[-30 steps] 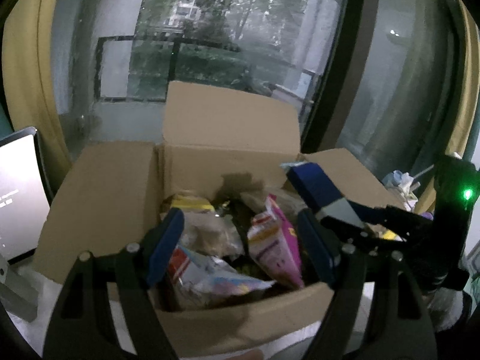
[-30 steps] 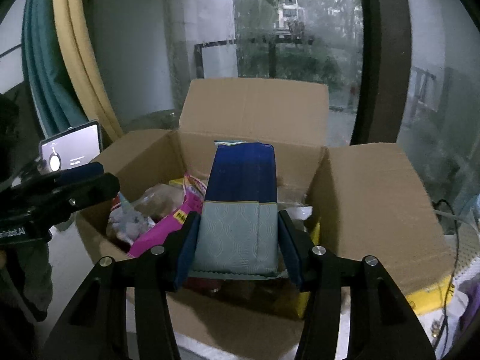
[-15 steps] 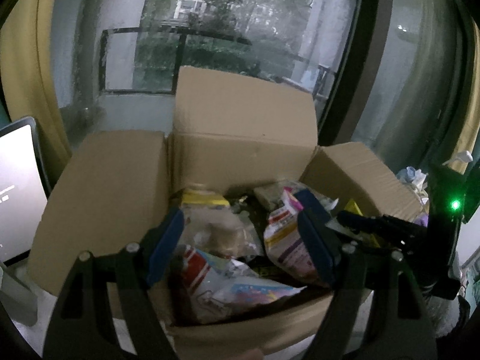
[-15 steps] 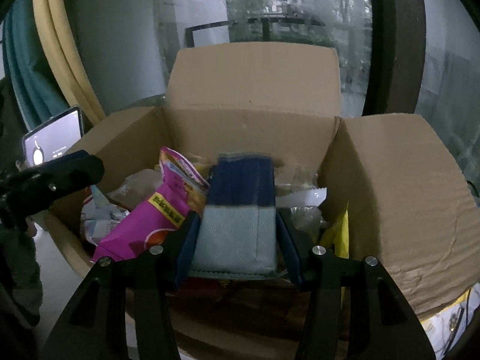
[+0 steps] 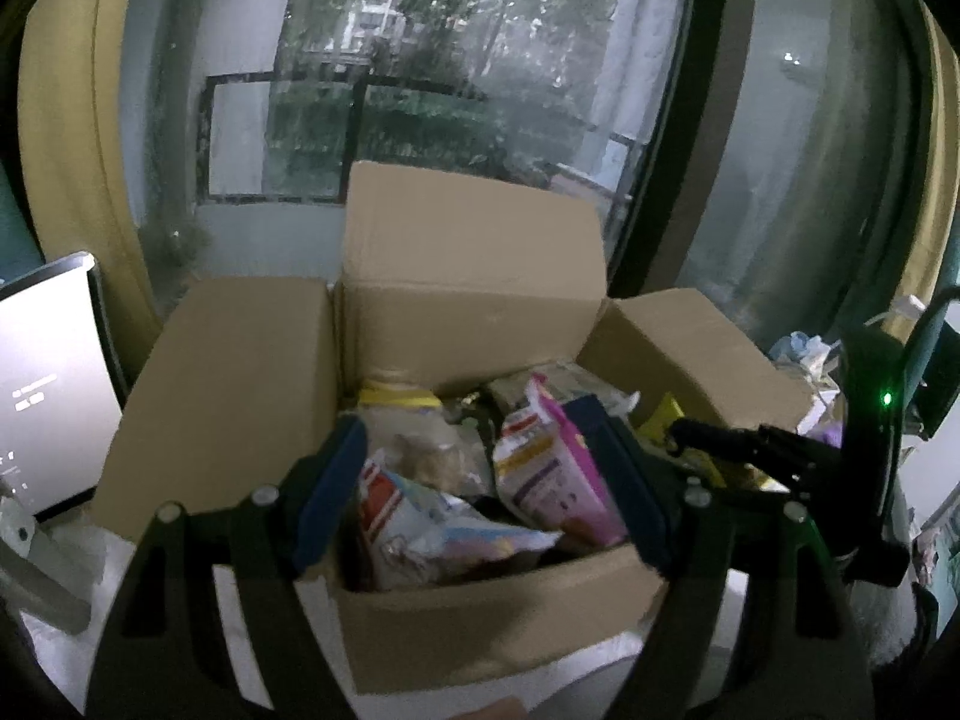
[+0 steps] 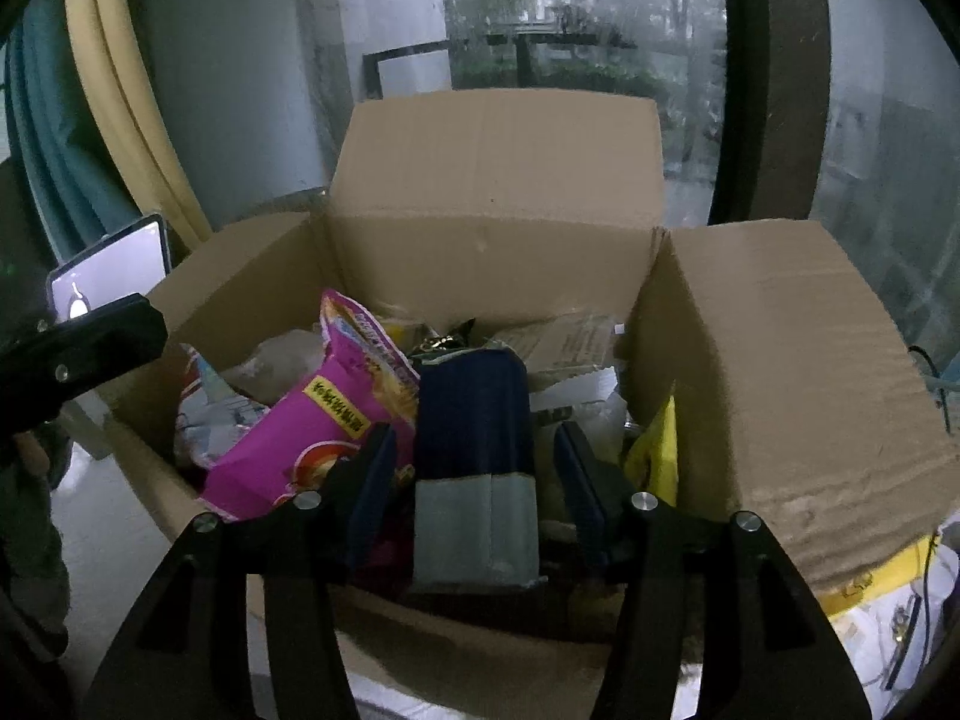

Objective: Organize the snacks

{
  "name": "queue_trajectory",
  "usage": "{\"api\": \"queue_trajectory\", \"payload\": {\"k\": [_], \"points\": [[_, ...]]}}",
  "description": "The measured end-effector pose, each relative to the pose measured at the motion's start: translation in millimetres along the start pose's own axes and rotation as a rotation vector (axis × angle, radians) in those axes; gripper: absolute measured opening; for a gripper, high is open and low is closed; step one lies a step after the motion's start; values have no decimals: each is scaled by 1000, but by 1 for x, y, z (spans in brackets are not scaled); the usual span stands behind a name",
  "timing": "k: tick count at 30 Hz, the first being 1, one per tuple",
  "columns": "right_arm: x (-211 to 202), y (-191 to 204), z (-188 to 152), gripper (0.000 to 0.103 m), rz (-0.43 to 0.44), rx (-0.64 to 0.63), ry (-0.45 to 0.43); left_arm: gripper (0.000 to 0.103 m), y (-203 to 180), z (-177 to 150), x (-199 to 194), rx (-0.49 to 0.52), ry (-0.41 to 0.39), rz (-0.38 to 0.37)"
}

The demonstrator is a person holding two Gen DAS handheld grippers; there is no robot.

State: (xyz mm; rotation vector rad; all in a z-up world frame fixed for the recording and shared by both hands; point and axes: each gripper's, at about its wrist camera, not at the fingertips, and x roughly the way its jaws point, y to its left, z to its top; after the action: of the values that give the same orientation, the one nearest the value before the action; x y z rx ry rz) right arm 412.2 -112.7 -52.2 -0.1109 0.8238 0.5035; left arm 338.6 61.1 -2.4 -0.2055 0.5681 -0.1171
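In the cardboard box (image 6: 780, 390), a tall packet (image 6: 474, 438) stands between the snack bag (image 6: 312, 426) on its left and a small pouch (image 6: 657, 450) on its right

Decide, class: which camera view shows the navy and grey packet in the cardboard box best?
The right wrist view: the navy and grey packet stands full-face between the right tool, whose jaws are opening off it. The left wrist view shows only a navy sliver behind the pink packet in the cardboard box.
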Motion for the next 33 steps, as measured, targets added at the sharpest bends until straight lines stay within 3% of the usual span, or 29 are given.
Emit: {"api": "queue_trajectory", "payload": {"k": [25, 29, 33], "points": [[-101, 26, -34, 64, -38, -9, -82, 81, -39, -34, -97, 31, -74, -27], [-113, 30, -44, 64, -41, -9, -88, 93, -44, -43, -111, 31, -78, -37], [-126, 34, -54, 64, -48, -10, -95, 96, -50, -53, -123, 38, -76, -24]]}}
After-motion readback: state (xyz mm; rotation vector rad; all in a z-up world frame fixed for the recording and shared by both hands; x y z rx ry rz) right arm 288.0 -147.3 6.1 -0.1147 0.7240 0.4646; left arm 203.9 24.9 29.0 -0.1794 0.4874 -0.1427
